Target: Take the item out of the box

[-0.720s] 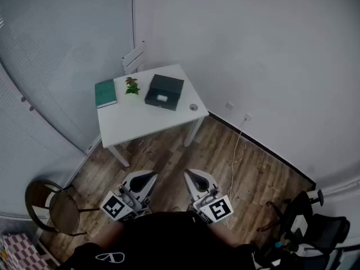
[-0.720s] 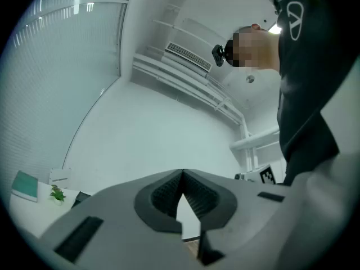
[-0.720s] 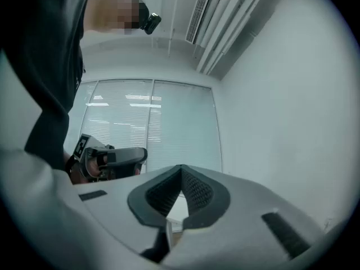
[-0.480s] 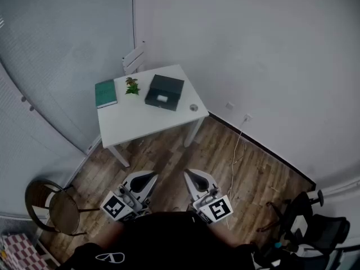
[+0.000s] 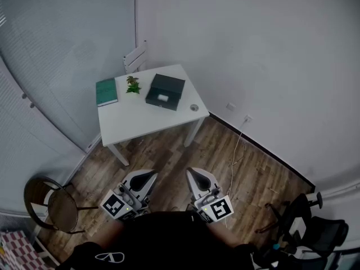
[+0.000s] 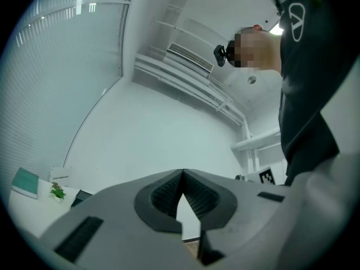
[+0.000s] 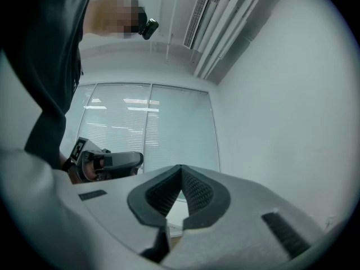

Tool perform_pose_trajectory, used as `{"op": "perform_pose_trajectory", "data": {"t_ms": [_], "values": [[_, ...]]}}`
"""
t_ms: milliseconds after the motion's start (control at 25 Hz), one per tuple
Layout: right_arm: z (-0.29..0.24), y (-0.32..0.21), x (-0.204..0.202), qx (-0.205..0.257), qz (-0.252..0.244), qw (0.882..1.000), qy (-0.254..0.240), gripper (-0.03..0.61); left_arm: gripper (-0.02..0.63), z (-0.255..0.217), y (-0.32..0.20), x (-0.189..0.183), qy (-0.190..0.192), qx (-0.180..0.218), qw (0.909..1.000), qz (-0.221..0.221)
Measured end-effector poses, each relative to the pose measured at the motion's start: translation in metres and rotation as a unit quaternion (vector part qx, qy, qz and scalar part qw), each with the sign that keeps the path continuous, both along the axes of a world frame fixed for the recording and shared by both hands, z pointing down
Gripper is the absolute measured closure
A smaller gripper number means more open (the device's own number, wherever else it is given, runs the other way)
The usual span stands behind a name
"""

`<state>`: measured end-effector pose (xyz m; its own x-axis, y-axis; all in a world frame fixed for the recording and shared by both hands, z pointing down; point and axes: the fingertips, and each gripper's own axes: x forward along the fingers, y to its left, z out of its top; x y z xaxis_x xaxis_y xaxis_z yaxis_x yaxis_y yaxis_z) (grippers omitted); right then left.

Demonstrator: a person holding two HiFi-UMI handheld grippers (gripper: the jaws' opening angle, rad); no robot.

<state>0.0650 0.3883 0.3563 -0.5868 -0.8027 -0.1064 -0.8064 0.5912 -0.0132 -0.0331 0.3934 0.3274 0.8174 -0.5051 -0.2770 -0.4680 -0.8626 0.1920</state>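
Both my tongs are clenched on nothing: the left tongs have their tips meeting, and the right tongs do too. I hold them low by my body over the wooden floor, well apart from the white counter. The dark box sits lid-down on the counter's far half, just beside a small plant. A green book lies left of the plant, and a small round object lies near the right edge.
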Motion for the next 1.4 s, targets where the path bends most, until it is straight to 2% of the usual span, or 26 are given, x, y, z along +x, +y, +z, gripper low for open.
{"op": "perform_pose_trajectory", "data": {"t_ms": [120,280,760,880,1040,1200,1400], "values": [[0.001,0.003,0.004,0.001,-0.002,1.000,-0.003,0.574,0.607,-0.012,0.000,0.004,0.018,0.011,0.9998,-0.005],[0.004,0.004,0.014,0.002,-0.010,1.000,0.001,0.574,0.607,0.014,-0.001,0.014,-0.023,-0.007,0.9997,-0.008],[0.019,-0.010,0.071,0.007,-0.048,0.999,-0.015,0.574,0.607,0.012,-0.007,0.069,-0.029,0.007,0.9986,-0.043],[0.030,-0.020,0.082,0.000,-0.055,0.998,-0.019,0.574,0.607,0.036,-0.015,0.071,-0.051,-0.015,0.9970,-0.056],[0.037,-0.041,0.090,-0.008,-0.055,0.998,-0.025,0.574,0.607,0.025,-0.038,0.075,-0.041,-0.004,0.9967,-0.070],[0.040,-0.074,0.091,-0.008,-0.053,0.998,-0.020,0.574,0.607,0.040,-0.072,0.070,-0.049,-0.009,0.9963,-0.070],[0.042,-0.133,0.081,-0.003,-0.042,0.999,-0.006,0.574,0.607,0.042,-0.137,0.062,-0.019,-0.012,0.9984,-0.053]]}}
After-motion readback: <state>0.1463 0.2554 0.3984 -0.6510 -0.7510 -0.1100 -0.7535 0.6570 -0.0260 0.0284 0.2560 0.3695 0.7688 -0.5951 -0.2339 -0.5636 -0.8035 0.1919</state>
